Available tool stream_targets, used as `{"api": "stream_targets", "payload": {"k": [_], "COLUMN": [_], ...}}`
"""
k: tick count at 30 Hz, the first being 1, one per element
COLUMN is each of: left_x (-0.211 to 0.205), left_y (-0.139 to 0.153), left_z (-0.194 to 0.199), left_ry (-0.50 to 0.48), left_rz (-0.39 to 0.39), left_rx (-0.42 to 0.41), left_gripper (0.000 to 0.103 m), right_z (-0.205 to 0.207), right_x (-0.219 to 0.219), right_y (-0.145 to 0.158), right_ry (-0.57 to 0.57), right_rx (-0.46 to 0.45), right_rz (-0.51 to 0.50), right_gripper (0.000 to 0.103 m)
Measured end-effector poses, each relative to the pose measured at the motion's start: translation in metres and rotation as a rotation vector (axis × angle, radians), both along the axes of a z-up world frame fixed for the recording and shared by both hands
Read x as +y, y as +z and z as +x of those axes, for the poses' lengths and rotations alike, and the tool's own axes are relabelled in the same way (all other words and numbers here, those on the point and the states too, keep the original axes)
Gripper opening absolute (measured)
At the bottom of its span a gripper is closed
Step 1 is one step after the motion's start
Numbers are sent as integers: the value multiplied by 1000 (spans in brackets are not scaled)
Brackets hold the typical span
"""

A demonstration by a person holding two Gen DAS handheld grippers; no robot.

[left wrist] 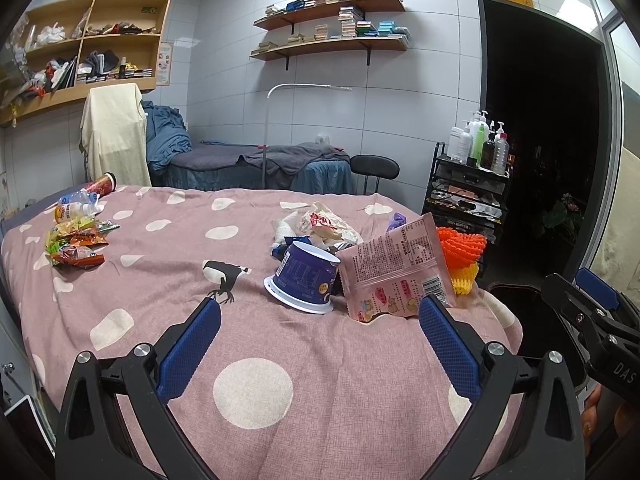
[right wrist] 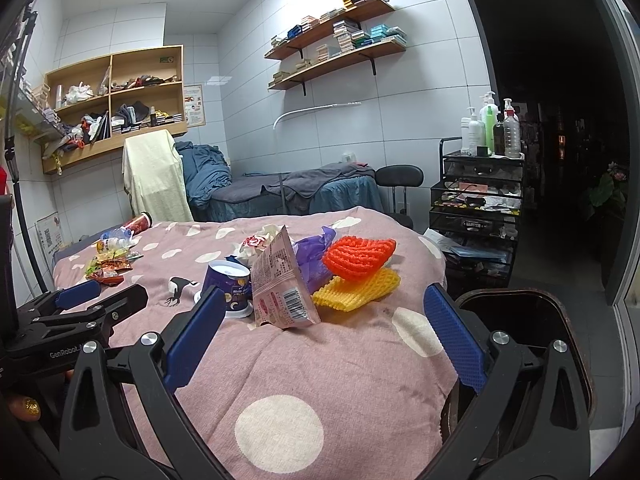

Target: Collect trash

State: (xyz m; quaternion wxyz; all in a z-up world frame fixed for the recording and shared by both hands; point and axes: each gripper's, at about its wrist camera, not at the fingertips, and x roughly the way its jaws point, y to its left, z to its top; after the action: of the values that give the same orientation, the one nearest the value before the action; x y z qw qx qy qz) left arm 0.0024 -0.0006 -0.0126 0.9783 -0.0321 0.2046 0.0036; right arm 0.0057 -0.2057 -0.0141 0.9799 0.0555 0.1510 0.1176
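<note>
Beside the bed, a dark bin (right wrist: pixel 520 308) gapes, contents unseen, both grippers' jaws spread wide and empty.

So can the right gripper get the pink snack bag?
Probably yes. The right gripper is open, and the pink snack bag stands just ahead of it on the bedspread, with nothing between them. The purple cup leans close beside it.
</note>
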Motion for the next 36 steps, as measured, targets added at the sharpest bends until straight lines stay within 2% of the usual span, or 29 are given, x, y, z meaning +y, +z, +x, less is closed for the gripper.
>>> {"api": "stream_targets", "payload": {"k": [18, 26, 36], "left_x": [0, 12, 31], "left_y": [-4, -23, -36], "left_z": [8, 32, 81], "left_ry": [-15, -61, -121], "left_rz": [0, -19, -16], "left_rx": [30, 145, 271], "left_gripper": [98, 98, 96], "right_z": [8, 30, 95], "right_x": [3, 13, 38], "right_y": [-9, -22, -24], "right_ry": [21, 101, 250], "right_rx": [22, 93, 192], "right_rz": [3, -28, -86], "right_gripper": [98, 98, 95]}}
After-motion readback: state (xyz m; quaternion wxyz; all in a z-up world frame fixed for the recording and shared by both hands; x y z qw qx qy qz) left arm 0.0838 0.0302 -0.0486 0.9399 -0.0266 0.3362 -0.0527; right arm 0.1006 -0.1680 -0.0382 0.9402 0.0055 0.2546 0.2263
